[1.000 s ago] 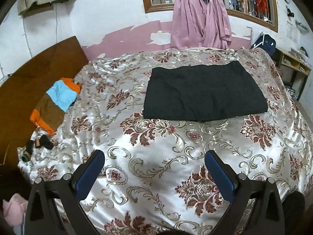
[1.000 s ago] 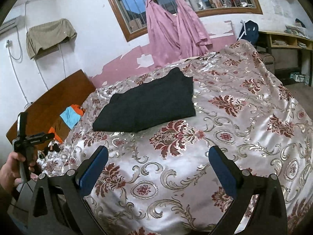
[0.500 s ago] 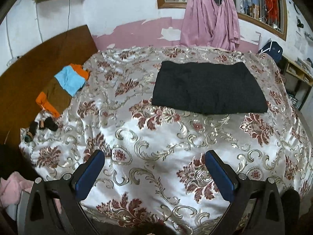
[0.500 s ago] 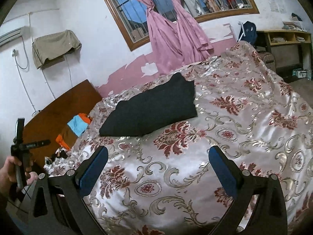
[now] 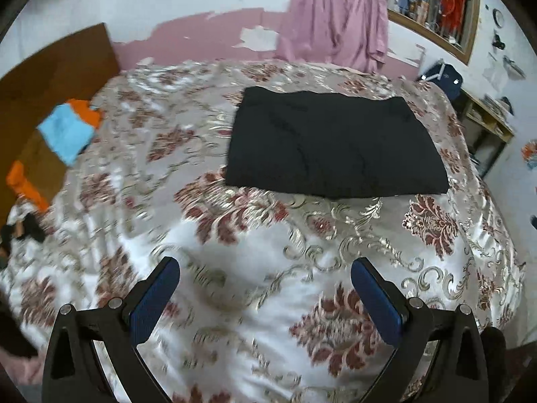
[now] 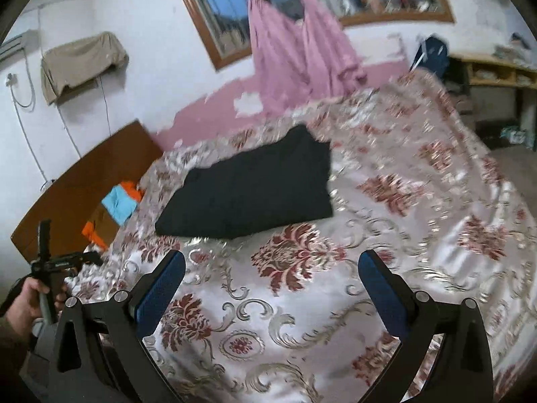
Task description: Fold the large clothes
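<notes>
On the floral satin bedspread (image 5: 255, 255) — a folded black garment (image 5: 335, 147) lies flat, mid-bed.
Left gripper (image 5: 265, 288) and right gripper (image 6: 272, 278) hover near the bed's edge, fingers spread, holding nothing — well apart from the garment, which looks squared off; little folding seems left, judging by its neat rectangle.

left hand-held gripper (image 5: 265, 275) | black frame | 2 blue pads (image 5: 154, 297) | silver screws | dark sleeve (image 6: 10, 352)
</notes>
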`<act>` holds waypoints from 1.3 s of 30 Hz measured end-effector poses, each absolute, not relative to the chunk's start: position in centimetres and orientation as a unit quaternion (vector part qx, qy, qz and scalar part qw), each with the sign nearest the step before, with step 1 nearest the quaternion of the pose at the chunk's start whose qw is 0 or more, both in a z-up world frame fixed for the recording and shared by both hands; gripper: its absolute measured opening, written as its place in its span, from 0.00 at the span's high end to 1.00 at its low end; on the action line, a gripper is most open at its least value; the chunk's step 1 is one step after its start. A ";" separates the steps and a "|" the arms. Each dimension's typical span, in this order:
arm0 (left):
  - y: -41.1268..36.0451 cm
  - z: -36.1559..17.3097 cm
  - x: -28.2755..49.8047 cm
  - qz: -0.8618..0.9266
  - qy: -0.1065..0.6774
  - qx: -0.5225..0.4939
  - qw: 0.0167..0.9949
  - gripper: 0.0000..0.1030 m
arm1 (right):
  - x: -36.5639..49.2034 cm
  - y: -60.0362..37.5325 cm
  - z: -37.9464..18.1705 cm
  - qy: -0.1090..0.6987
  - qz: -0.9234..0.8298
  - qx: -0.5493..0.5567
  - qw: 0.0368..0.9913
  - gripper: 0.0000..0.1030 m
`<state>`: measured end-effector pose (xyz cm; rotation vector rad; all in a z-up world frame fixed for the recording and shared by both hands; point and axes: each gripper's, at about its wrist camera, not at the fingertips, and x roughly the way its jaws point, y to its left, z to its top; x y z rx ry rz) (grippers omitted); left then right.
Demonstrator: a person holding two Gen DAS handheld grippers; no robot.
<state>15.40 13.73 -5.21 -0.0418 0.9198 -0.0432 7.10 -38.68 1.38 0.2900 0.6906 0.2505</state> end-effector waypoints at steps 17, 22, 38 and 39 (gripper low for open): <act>18.3 -14.3 42.0 -0.043 0.482 -0.104 0.869 0.00 | 40.5 -40.8 -9.7 0.475 0.125 0.163 0.855 0.02; 19.5 -17.1 45.9 -0.096 0.493 -0.163 0.849 0.00 | 45.4 -42.1 -14.1 0.490 0.156 0.237 0.824 0.02; 21.0 -22.8 52.5 -0.227 0.517 -0.282 0.776 0.00 | 50.4 -37.0 -20.7 0.526 0.282 0.293 0.747 0.01; 20.9 -23.3 53.0 -0.227 0.524 -0.282 0.771 0.00 | 50.5 -36.6 -20.7 0.526 0.284 0.292 0.746 0.01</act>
